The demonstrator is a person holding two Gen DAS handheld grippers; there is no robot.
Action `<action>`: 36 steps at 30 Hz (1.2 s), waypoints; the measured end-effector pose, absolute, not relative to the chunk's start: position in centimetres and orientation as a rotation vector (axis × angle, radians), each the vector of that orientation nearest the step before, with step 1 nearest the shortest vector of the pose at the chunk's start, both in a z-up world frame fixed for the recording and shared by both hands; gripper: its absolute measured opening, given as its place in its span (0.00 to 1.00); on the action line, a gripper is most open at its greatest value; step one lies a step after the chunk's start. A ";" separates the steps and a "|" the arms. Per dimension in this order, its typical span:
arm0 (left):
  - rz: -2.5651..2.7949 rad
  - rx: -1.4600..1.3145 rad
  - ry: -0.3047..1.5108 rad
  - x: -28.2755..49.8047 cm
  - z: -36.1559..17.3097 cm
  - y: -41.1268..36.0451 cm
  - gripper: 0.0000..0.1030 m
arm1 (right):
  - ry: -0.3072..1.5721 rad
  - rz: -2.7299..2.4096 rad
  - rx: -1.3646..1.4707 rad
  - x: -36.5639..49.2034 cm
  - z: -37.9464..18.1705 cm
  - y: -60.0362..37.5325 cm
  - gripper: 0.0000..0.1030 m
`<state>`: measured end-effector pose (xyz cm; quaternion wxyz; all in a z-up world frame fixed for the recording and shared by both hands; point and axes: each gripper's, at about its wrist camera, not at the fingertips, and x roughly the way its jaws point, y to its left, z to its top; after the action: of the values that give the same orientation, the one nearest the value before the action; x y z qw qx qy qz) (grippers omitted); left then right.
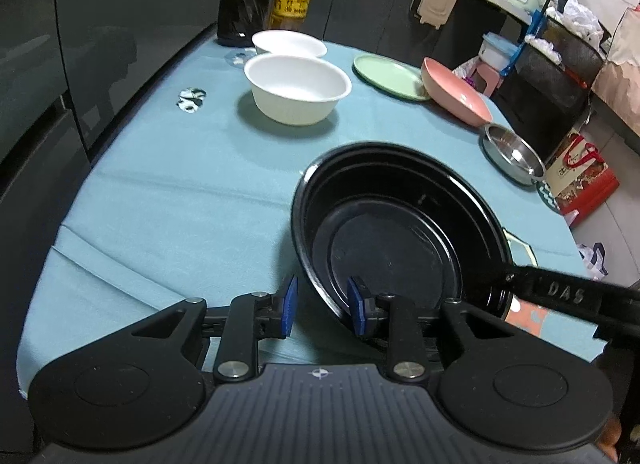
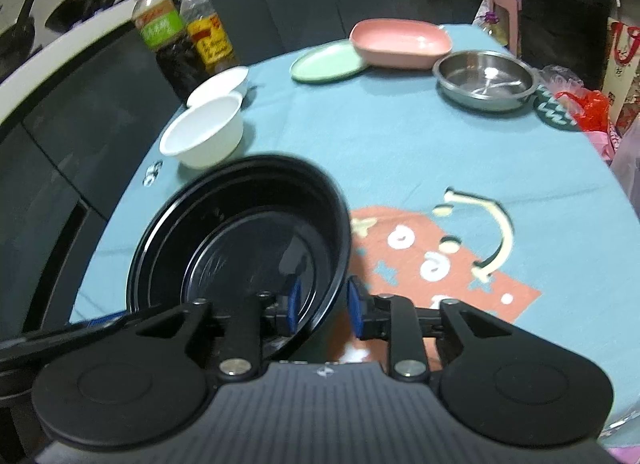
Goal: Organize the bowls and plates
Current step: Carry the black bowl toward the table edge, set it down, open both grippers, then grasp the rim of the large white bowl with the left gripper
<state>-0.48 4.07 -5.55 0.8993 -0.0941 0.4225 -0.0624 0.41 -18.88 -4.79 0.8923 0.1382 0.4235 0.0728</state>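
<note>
step: releasing nested black bowls [image 1: 400, 232] on table [image 1: 180, 192] | left gripper [image 1: 322, 306], right gripper [image 2: 322, 306]: jaws spread astride rim (pads seem clear) | next: withdraw, fetch white bowl [image 1: 298, 88]

round black plastic bowl [image 1: 400, 232]: glossy, smooth | round steel bowl [image 2: 485, 78], at 2 o'clock: shiny metal | two white bowls [image 1: 297, 88], at 11 o'clock: matt | blue tablecloth [image 1: 180, 192]: soft woven cloth, matt
</note>
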 end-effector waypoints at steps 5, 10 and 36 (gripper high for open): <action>-0.129 -0.231 0.821 -1.1 -4.1 5.2 0.26 | 0.850 0.132 0.292 0.7 -4.2 -19.5 0.31; -0.077 -0.246 0.738 -0.5 -2.7 6.3 0.33 | 0.833 0.128 0.282 1.4 -3.5 -19.7 0.31; 0.081 -0.291 0.741 11.1 -2.7 8.5 0.33 | 0.834 0.258 0.120 12.6 -1.0 -14.7 0.36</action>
<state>11.12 8.45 -2.65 0.9210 -0.1416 0.3608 0.0393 12.65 -14.70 -1.04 0.9044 0.0581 0.4038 0.1248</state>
